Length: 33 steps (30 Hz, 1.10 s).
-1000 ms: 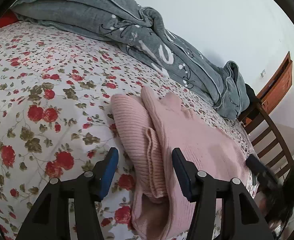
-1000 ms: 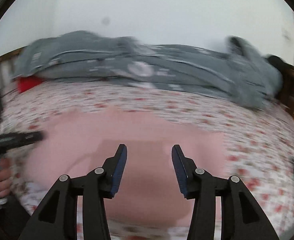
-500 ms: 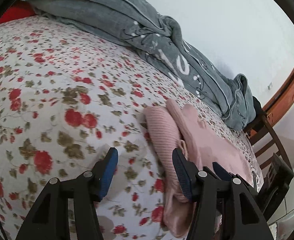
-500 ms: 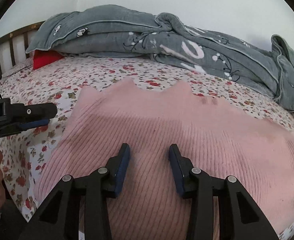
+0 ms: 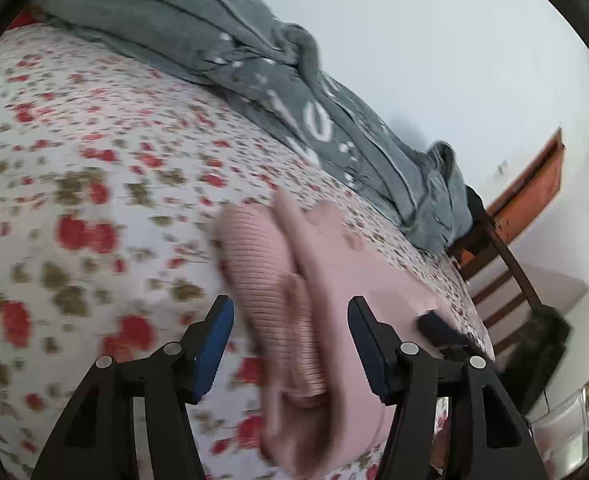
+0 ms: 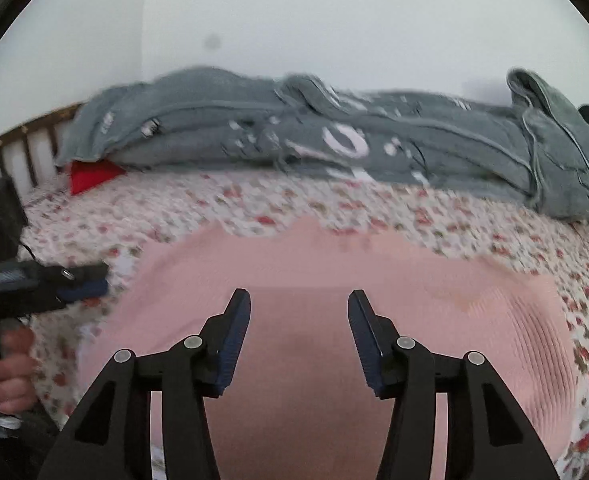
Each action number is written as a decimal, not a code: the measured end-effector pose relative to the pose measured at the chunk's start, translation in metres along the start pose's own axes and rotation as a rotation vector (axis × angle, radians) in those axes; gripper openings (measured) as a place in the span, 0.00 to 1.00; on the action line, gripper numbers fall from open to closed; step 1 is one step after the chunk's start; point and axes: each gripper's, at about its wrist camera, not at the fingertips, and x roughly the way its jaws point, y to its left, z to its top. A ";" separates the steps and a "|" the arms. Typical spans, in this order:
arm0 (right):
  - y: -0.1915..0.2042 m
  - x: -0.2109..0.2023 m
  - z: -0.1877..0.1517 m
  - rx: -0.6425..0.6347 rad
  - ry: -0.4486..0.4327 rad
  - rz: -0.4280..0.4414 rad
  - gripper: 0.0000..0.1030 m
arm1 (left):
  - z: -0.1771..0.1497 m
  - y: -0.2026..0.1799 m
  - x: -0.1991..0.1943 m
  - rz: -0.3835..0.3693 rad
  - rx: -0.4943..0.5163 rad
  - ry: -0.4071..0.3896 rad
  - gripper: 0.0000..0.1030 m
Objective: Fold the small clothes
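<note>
A pink ribbed knit garment point(image 6: 334, 280) lies folded on the floral bedsheet point(image 6: 222, 204). In the left wrist view its folded left edge point(image 5: 270, 280) runs between my left gripper's point(image 5: 290, 312) open fingers, which hold nothing. My right gripper point(image 6: 298, 304) is open and empty, hovering over the middle of the garment. The left gripper also shows at the left of the right wrist view point(image 6: 82, 280), beside the garment's left edge. The right gripper's tip shows in the left wrist view point(image 5: 434, 324) over the garment. Both views are motion-blurred.
A grey quilt point(image 6: 334, 140) is heaped along the wall at the far side of the bed. A red pillow point(image 6: 90, 176) and a wooden headboard point(image 6: 22, 148) are at the far left. A wooden chair point(image 5: 498, 276) stands past the bed's right end.
My left gripper has swung back toward the garment's folded edge, which now lies between its fingers. My right gripper has lifted and opened wider above the garment.
</note>
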 end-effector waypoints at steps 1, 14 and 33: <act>-0.004 0.008 -0.004 -0.001 0.036 0.010 0.49 | -0.001 -0.005 0.005 -0.002 0.008 0.007 0.58; -0.014 0.026 0.000 -0.070 0.085 -0.135 0.49 | -0.004 -0.015 0.051 0.140 -0.026 0.042 0.59; -0.013 0.016 -0.028 -0.097 0.135 -0.117 0.48 | -0.009 -0.030 0.049 0.128 0.022 0.101 0.25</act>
